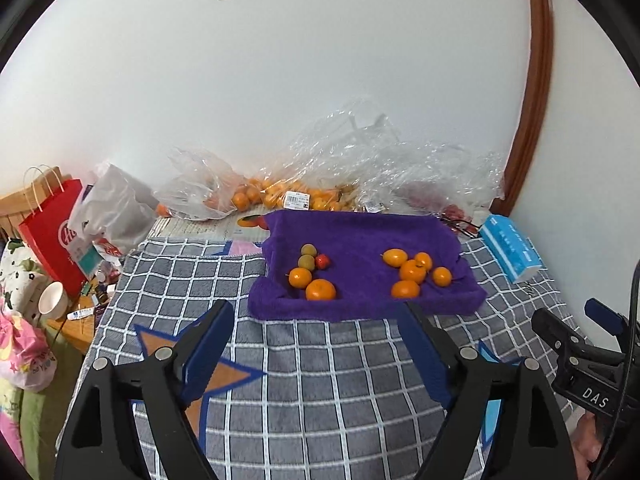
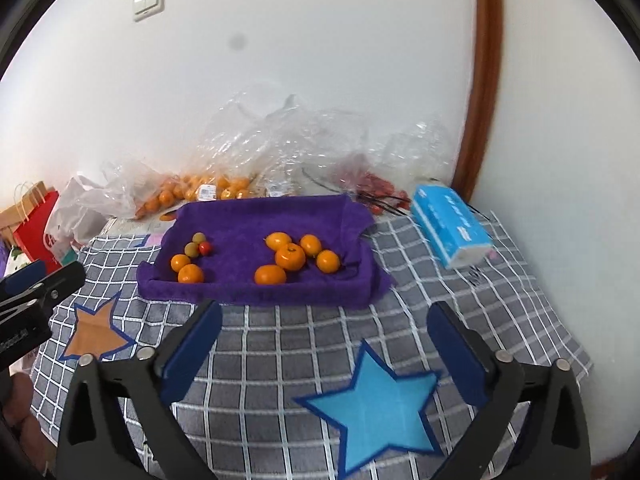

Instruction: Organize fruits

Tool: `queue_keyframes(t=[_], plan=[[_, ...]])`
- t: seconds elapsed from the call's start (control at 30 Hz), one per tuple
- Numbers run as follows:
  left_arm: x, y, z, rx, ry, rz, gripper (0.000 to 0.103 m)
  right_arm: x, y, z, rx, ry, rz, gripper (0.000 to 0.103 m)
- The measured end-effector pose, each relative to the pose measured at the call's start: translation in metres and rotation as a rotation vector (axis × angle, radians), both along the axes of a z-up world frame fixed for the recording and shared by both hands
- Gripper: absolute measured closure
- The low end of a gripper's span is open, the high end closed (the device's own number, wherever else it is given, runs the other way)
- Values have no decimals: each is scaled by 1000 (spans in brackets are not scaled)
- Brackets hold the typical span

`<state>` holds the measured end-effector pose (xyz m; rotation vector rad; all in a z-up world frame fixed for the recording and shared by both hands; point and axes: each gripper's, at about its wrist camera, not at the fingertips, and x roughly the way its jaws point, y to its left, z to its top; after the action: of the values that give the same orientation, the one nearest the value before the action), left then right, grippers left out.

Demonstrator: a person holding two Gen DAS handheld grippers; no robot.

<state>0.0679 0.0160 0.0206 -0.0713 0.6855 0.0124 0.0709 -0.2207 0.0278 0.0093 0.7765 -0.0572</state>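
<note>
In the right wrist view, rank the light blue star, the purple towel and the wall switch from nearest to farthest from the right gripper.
1. Light blue star: on the checked cloth, between the right gripper fingers.
2. Purple towel: ahead, mid-table.
3. Wall switch: high, upper left.

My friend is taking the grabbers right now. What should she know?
Left gripper and right gripper: both open, holding nothing, back from the purple towel.
On the towel: five oranges grouped at the right; two oranges, two greenish fruits and a small red fruit at the left.
Done: right group is all oranges.
Left, probably: sorting the mixed left group. More fruit sits in plastic bags behind.
</note>
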Motion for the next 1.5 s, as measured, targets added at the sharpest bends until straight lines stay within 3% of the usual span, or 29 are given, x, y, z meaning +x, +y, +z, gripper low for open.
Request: queue_keyframes(t=[0.57,1.5], plan=[[-72,-12,-7,-10,-41,-21,18,-77,-11,10,6,-45,-14,1],[-99,-12,-6,-4,-69,-17,17,-106,-7,17,9,-69,-10,1]])
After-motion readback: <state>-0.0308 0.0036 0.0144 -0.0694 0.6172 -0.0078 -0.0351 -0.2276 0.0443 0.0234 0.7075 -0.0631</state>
